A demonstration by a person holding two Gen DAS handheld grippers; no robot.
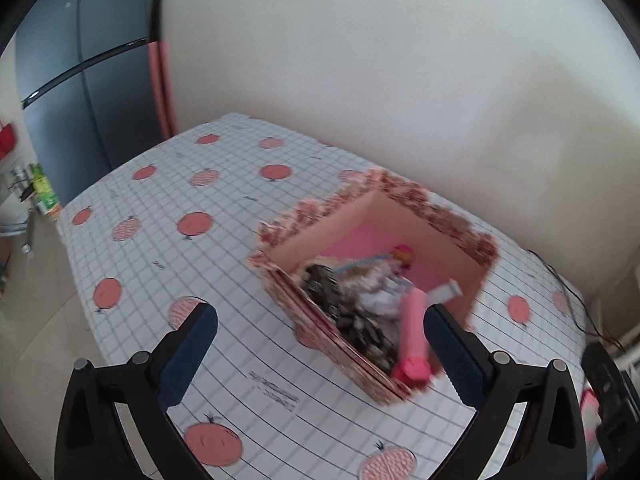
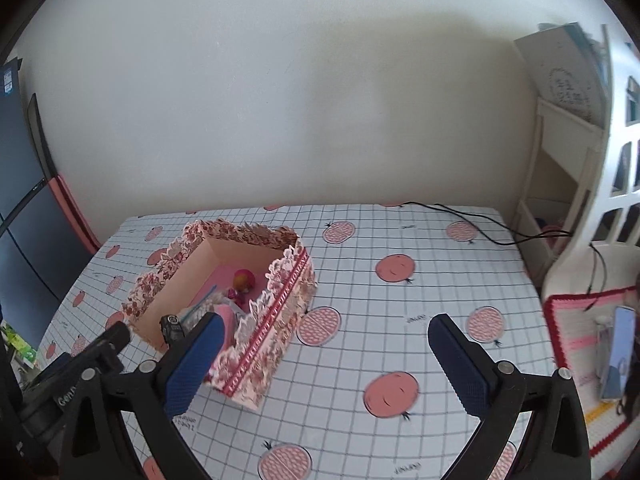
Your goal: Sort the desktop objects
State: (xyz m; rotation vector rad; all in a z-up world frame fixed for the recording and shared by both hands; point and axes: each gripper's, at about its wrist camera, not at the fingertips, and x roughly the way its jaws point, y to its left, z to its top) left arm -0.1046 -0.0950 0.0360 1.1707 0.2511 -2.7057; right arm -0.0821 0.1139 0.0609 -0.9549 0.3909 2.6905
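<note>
A floral pink box stands on the checked tablecloth and holds a small doll with an orange head, a dark patterned item, a pink tube and white bits. My left gripper is open and empty, hovering just before the box. In the right wrist view the box is at the left with the doll inside. My right gripper is open and empty above the cloth, to the right of the box. The left gripper's body shows at the lower left.
The table has a white grid cloth with pink fruit prints. A black cable runs over its far right corner. A white shelf unit and a phone on a knitted mat are to the right. A dark fridge stands left.
</note>
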